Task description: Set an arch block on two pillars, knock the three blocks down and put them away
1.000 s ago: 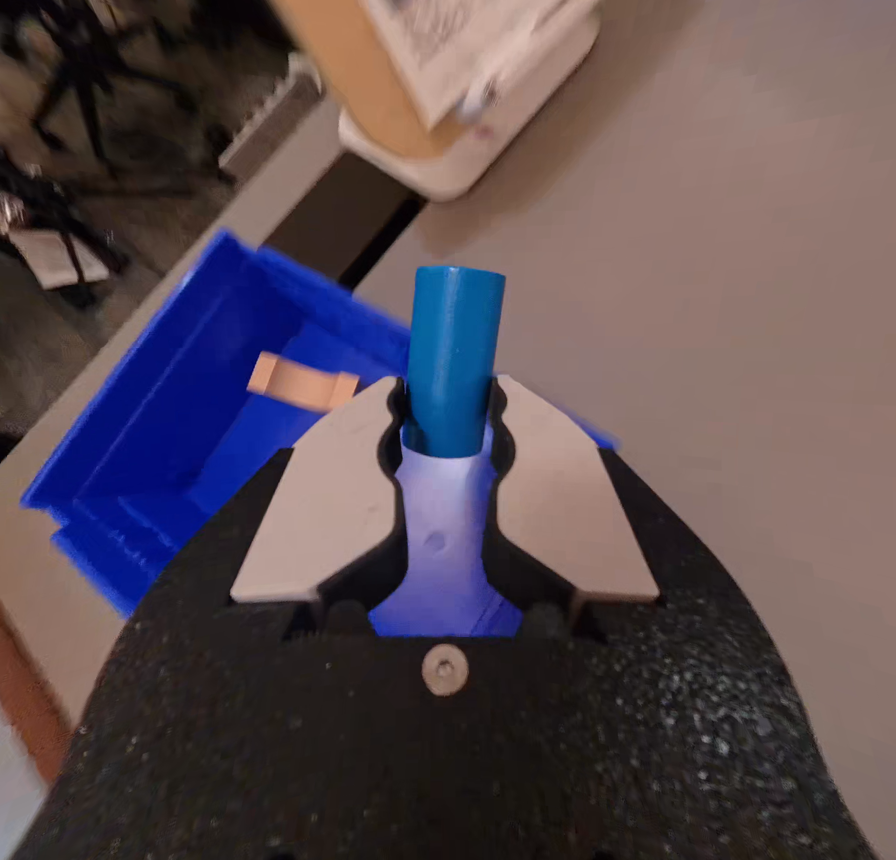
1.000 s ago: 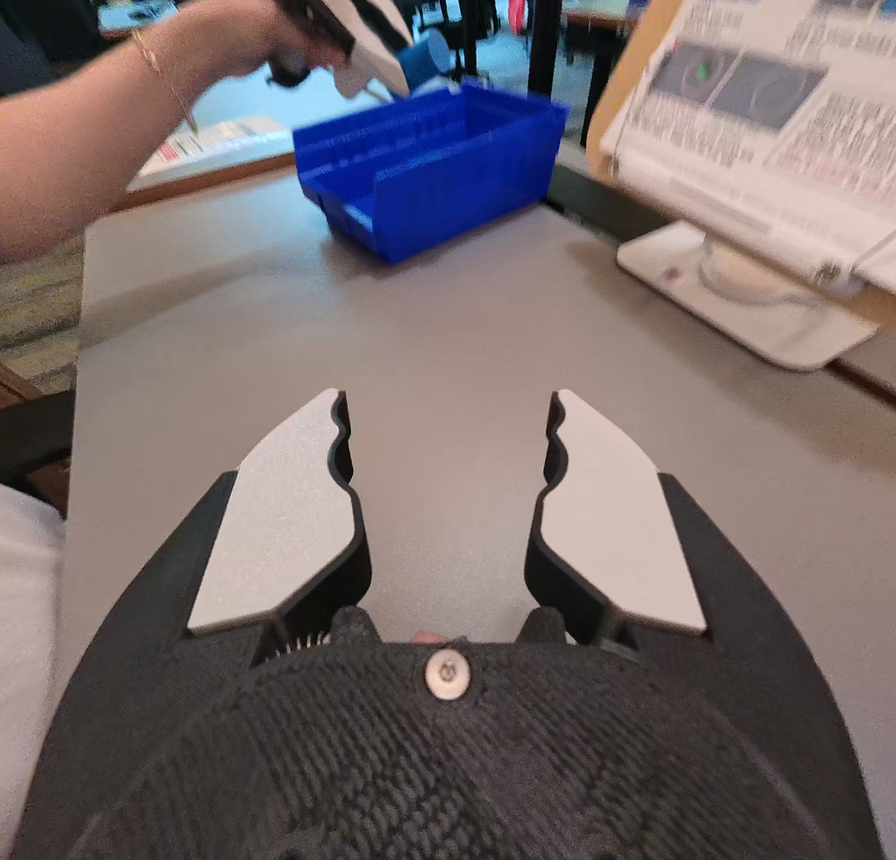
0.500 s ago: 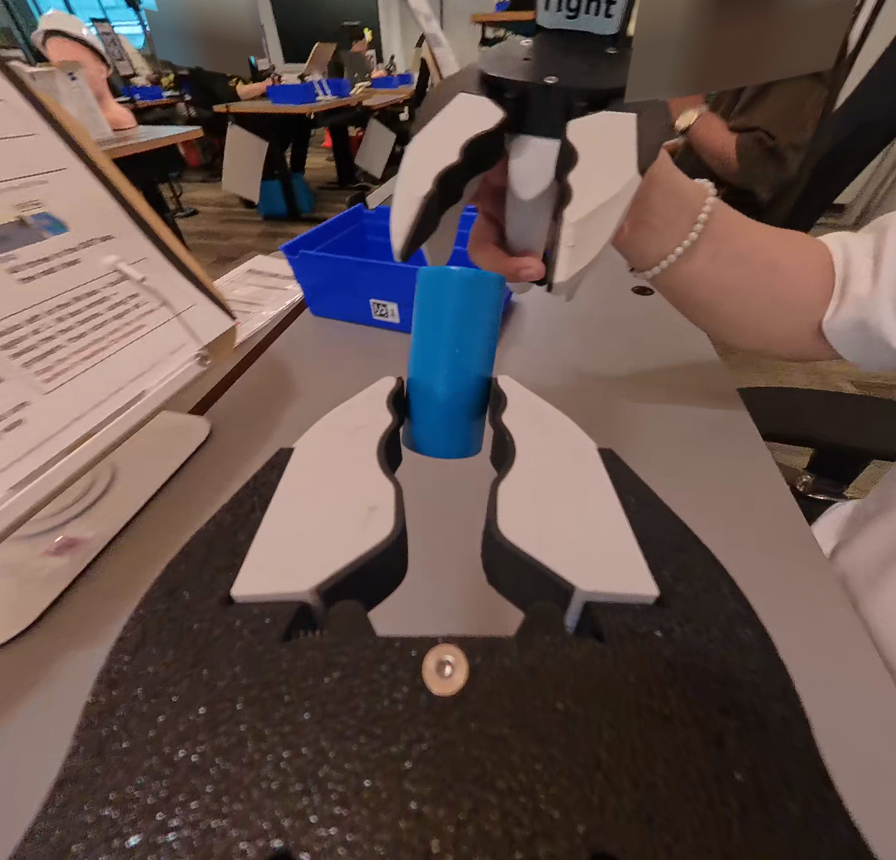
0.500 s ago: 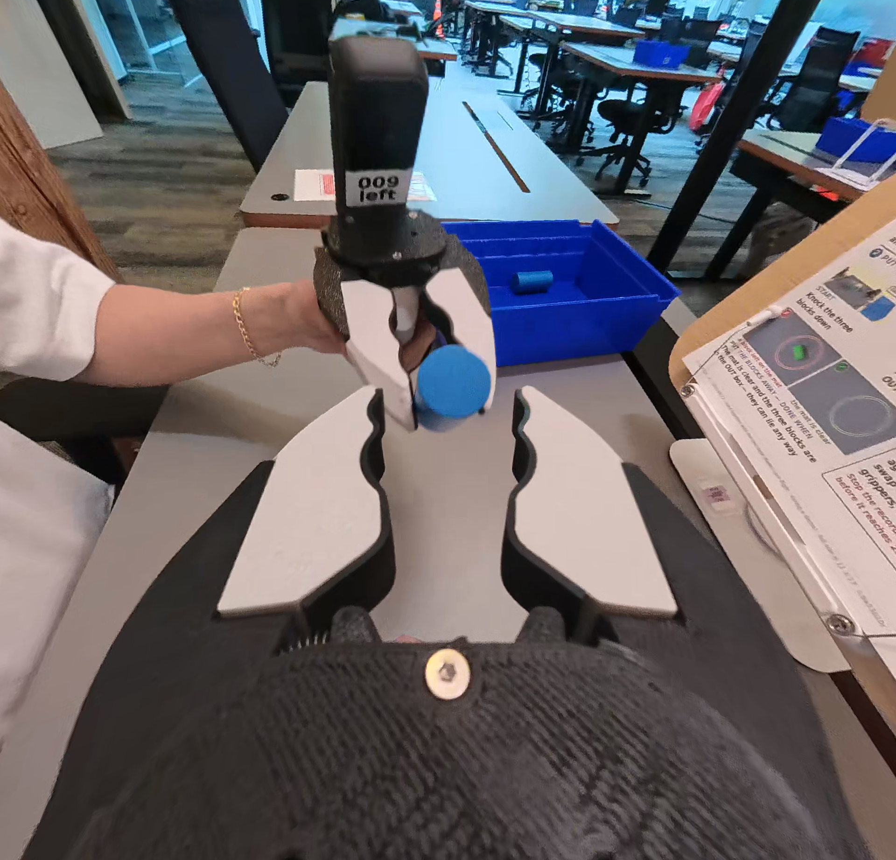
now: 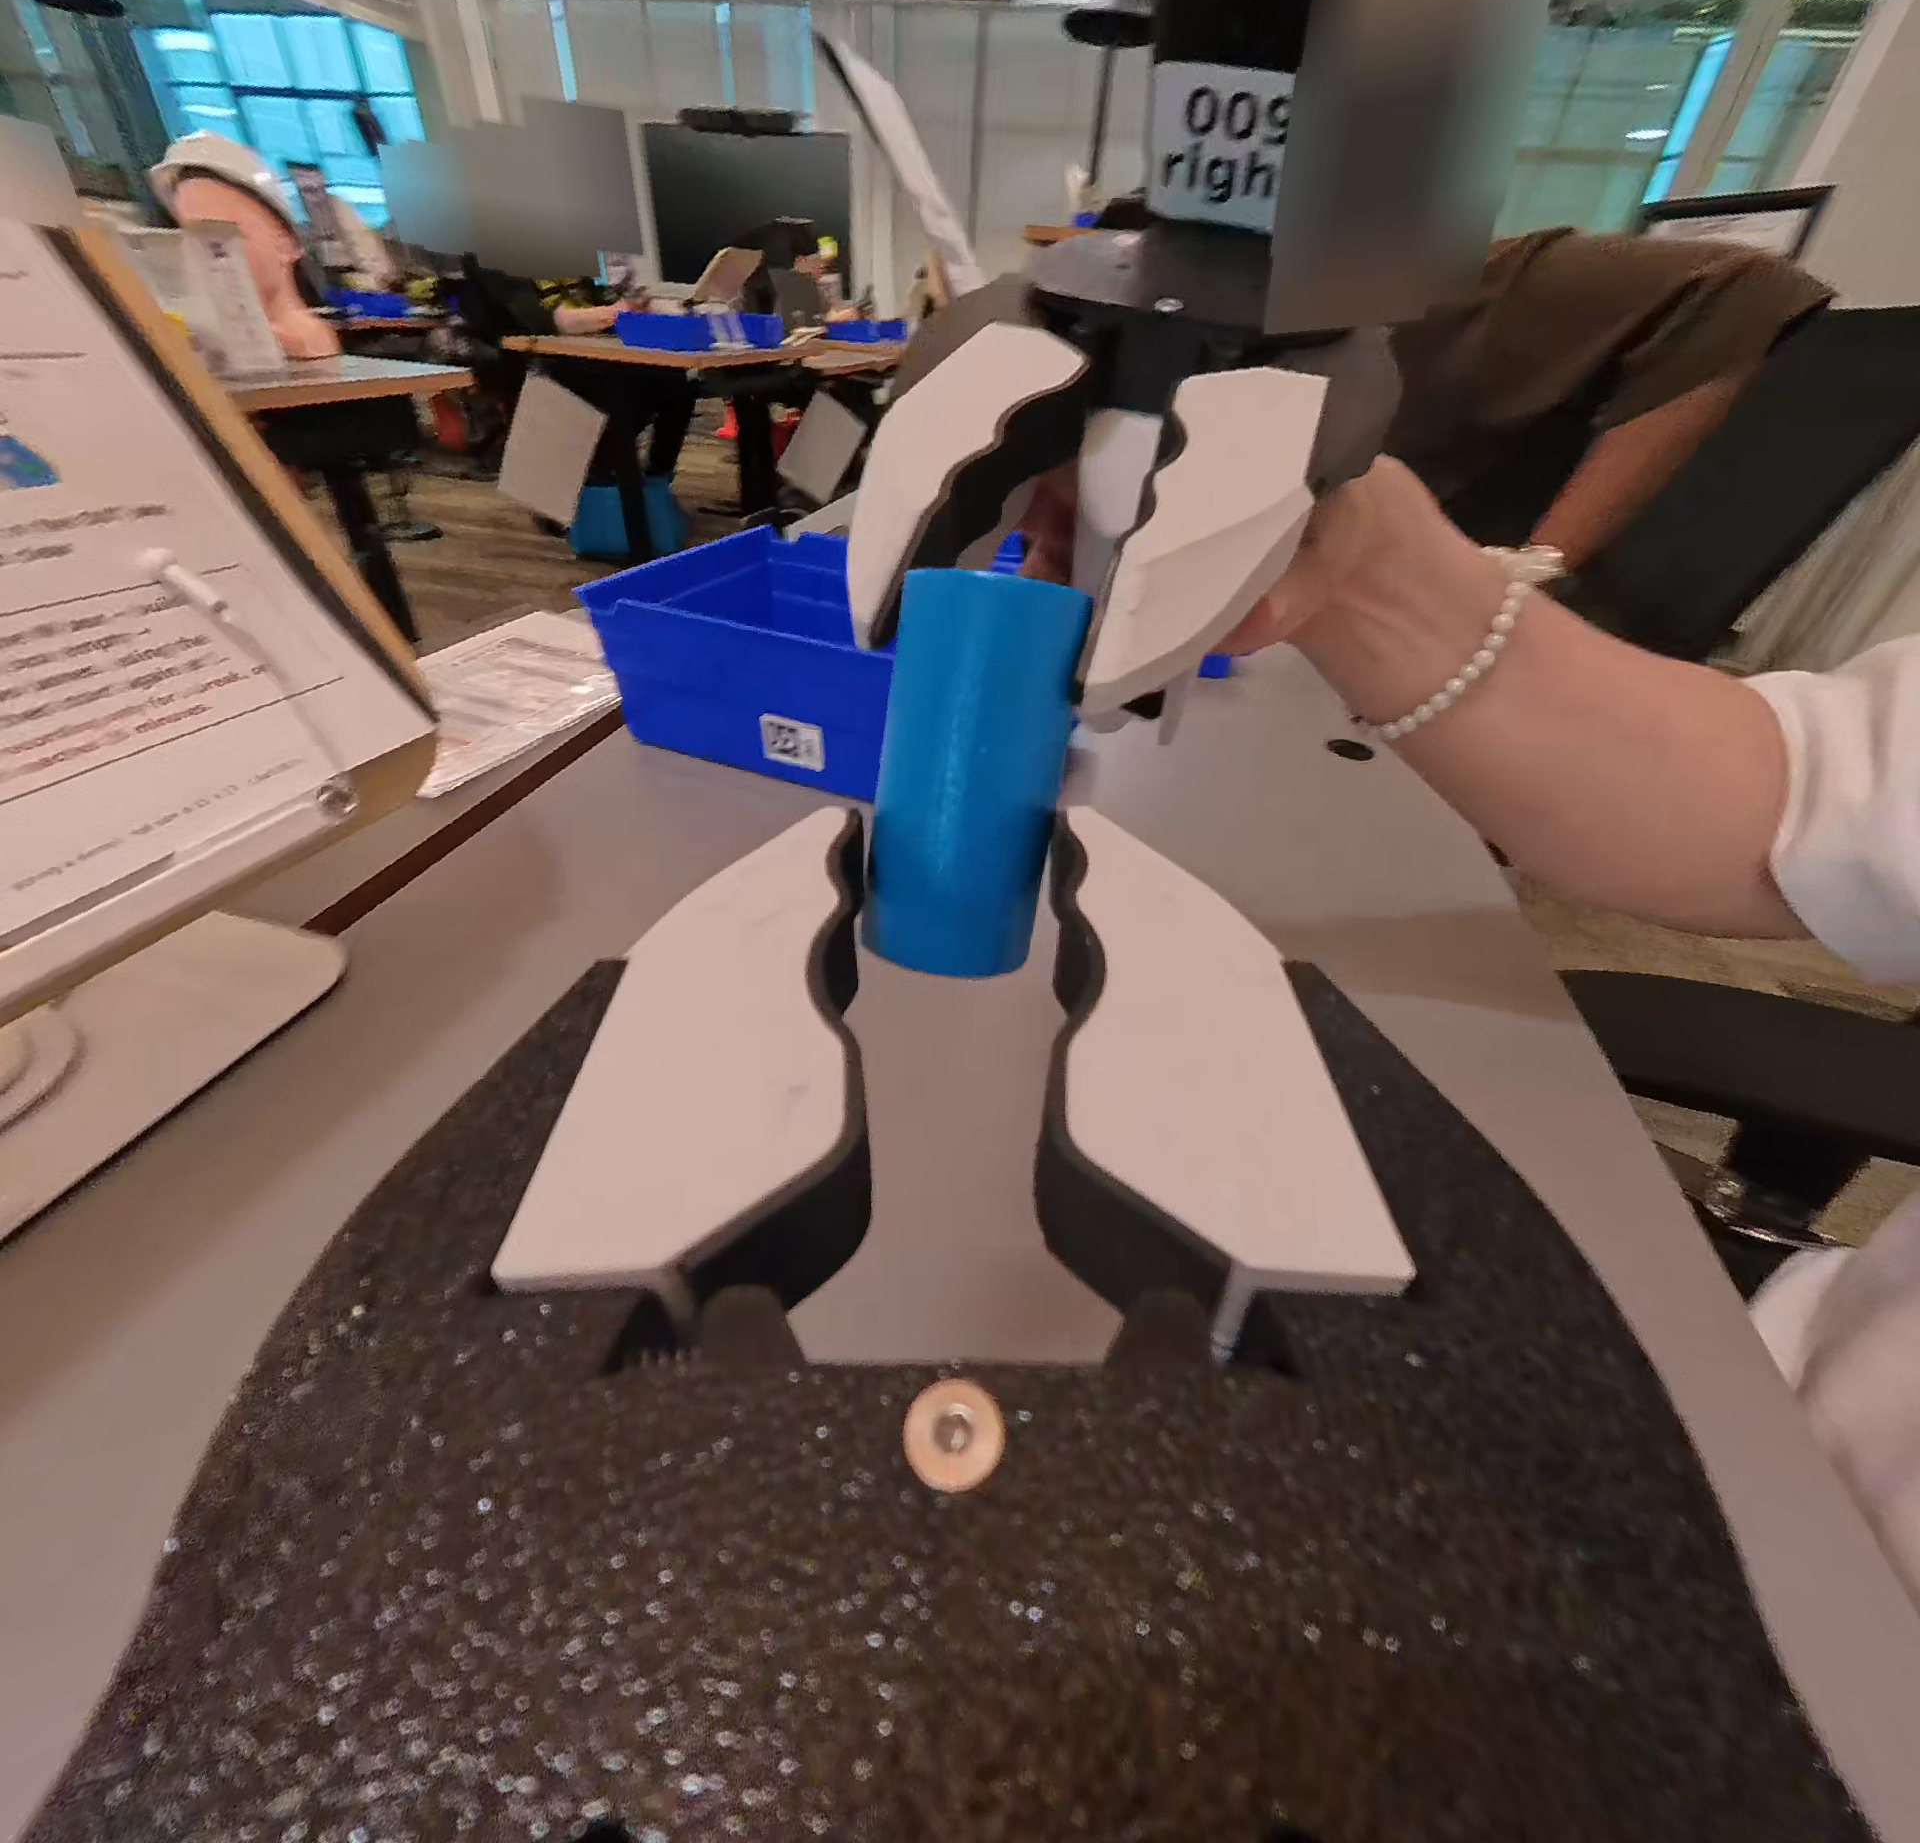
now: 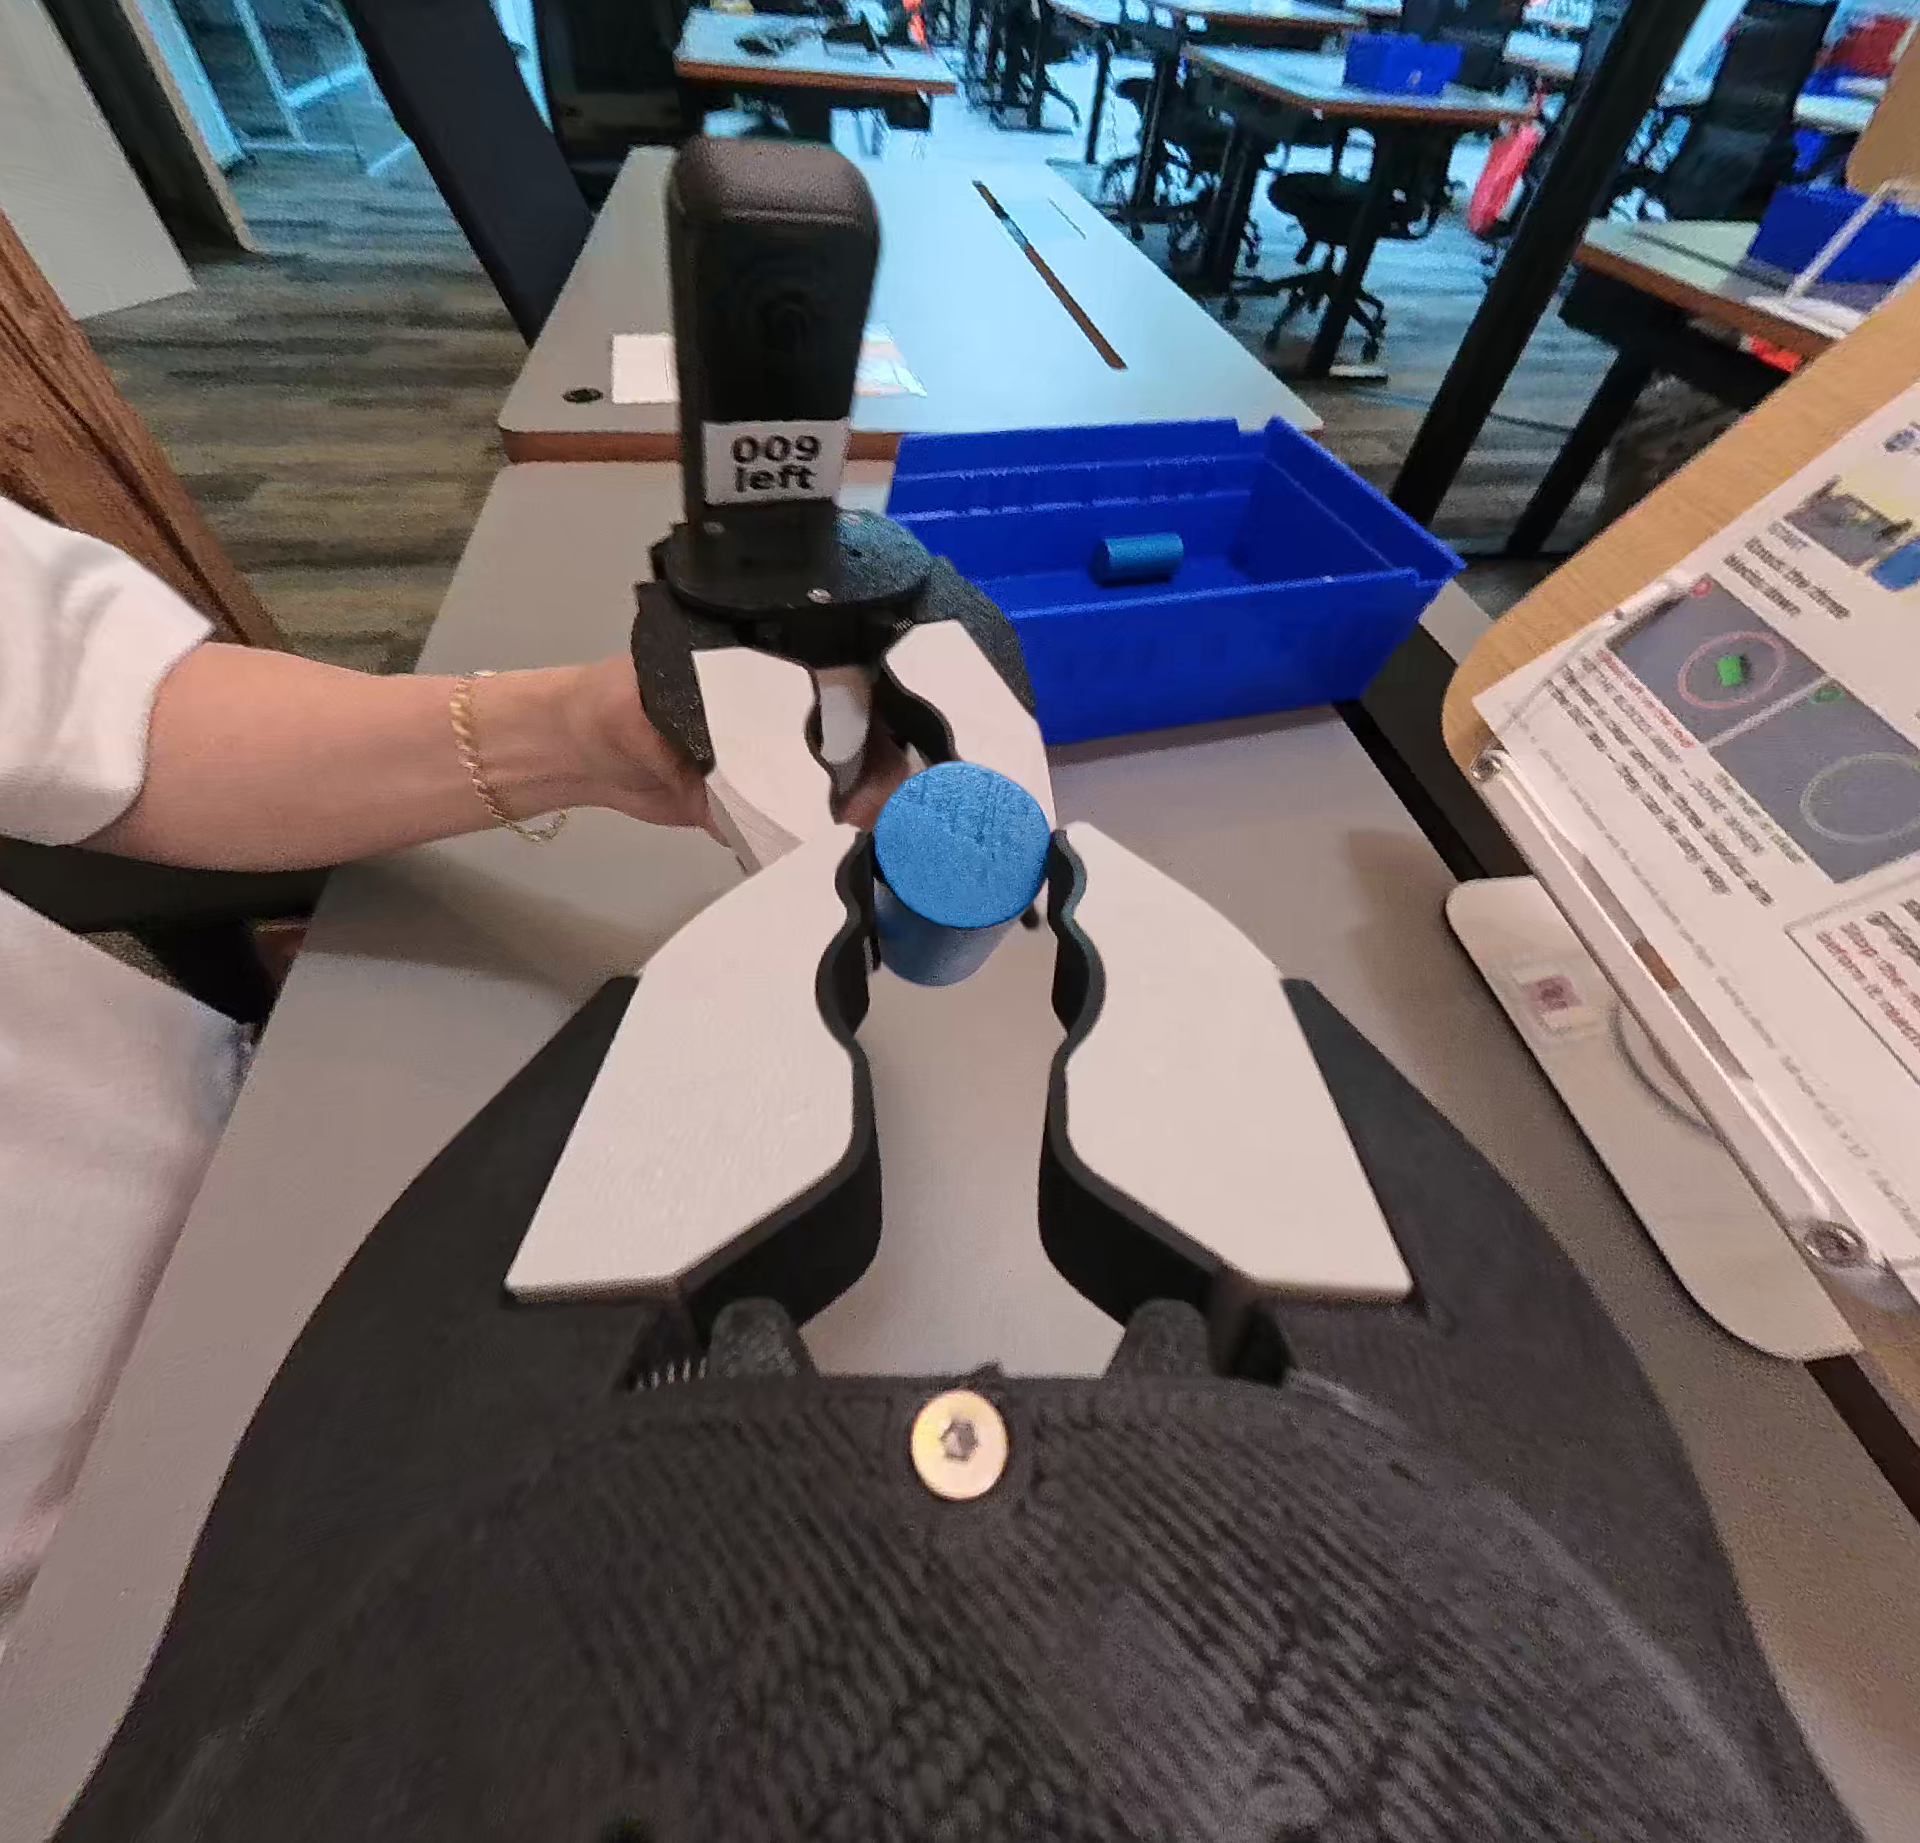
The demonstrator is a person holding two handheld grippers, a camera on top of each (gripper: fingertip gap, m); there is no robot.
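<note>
**Bright, even indoor light; wide-angle warp**

Daylight from far windows (image 5: 312,100) and ceiling fixtures lights both views evenly. Shadows on the bench (image 6: 436,962) are soft. Edges bow strongly; the stand's printed sheet (image 5: 114,650) and the background are slightly blurred.

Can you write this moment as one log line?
left hand-held gripper: shut on blue cylinder | right hand-held gripper: flanks its far end, grip unclear

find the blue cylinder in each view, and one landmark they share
Left wrist view: blue cylinder at centre, between the left gripper fingertips.
Right wrist view: cylinder at centre, end-on, between the right gripper fingertips.
Shared landmark: blue bin behind it.
</note>
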